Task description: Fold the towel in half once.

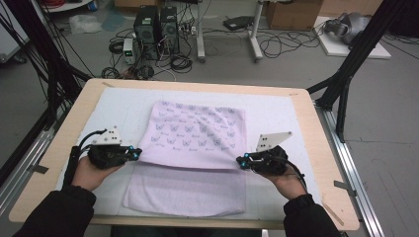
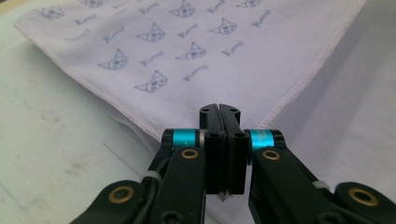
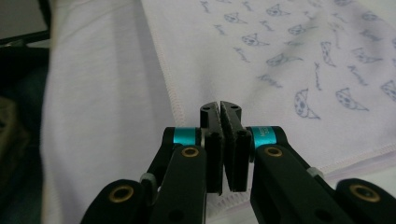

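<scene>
Folding this pale lilac towel (image 1: 197, 143) on the worktop (image 1: 306, 123) goes best if both hands travel together, so the lifted flap lands square on the layer beneath. The left gripper (image 1: 134, 153) and the right gripper (image 1: 240, 162) each have their fingers (image 2: 219, 135) pressed tight together at a front corner of the printed flap; I judge each pinches the hem. Keep the edge taut between them, carry it low, and release only once corners line up.

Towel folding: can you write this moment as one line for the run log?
towel: partly folded, printed side up | left gripper: shut, at fold's left end | right gripper: shut, at fold's right end
</scene>
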The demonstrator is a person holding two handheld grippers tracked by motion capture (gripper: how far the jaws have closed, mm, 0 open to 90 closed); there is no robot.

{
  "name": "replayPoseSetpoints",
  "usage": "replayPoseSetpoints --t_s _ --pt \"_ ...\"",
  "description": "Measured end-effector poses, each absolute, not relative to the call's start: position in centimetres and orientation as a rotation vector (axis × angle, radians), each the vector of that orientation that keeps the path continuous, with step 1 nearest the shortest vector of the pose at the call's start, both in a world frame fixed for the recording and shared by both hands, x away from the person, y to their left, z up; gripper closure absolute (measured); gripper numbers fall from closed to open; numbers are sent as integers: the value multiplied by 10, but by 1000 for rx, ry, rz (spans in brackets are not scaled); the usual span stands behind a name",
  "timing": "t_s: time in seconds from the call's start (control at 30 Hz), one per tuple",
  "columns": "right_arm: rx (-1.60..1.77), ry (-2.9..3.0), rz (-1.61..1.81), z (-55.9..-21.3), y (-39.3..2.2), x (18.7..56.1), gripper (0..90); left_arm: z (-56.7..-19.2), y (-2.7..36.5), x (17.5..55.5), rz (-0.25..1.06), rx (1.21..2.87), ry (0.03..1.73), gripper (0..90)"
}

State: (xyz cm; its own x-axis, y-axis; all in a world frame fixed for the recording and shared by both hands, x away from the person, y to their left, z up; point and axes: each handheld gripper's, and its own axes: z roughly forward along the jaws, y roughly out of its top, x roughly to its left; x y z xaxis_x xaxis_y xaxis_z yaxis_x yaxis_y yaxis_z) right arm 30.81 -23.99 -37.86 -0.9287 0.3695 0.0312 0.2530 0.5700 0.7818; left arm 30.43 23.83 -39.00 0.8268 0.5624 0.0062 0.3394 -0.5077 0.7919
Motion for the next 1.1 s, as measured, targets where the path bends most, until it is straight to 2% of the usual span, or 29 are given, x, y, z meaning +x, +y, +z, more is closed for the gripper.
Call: replayPoseSetpoints --t_s 0.23,0.27,0.33,0.4,0.6,0.67,0.7,0.77,0.83,1.1 --pt "481 2745 1308 -391 -242 279 860 -403 244 273 299 2183 616 878" --pt "484 2748 1298 -393 -241 279 825 -406 243 273 298 2196 619 863" --pt "515 2756 1257 -399 -240 283 784 -412 242 276 275 2208 628 766" --pt "539 2749 1258 -406 -239 287 739 -417 239 278 264 2215 626 727" --pt "567 2841 1175 -432 -226 297 687 -438 231 286 217 2251 635 714" --pt "572 2839 1182 -439 -225 297 714 -439 231 286 216 2242 628 766" --pt "570 2829 1182 -439 -226 296 750 -439 231 286 219 2242 630 836" --pt "580 2826 1179 -439 -227 297 844 -438 229 286 226 2248 629 869" --pt "564 2827 1174 -438 -226 296 872 -437 229 285 231 2251 630 877" --pt "544 2803 1218 -428 -230 291 885 -426 233 279 248 2217 621 883"
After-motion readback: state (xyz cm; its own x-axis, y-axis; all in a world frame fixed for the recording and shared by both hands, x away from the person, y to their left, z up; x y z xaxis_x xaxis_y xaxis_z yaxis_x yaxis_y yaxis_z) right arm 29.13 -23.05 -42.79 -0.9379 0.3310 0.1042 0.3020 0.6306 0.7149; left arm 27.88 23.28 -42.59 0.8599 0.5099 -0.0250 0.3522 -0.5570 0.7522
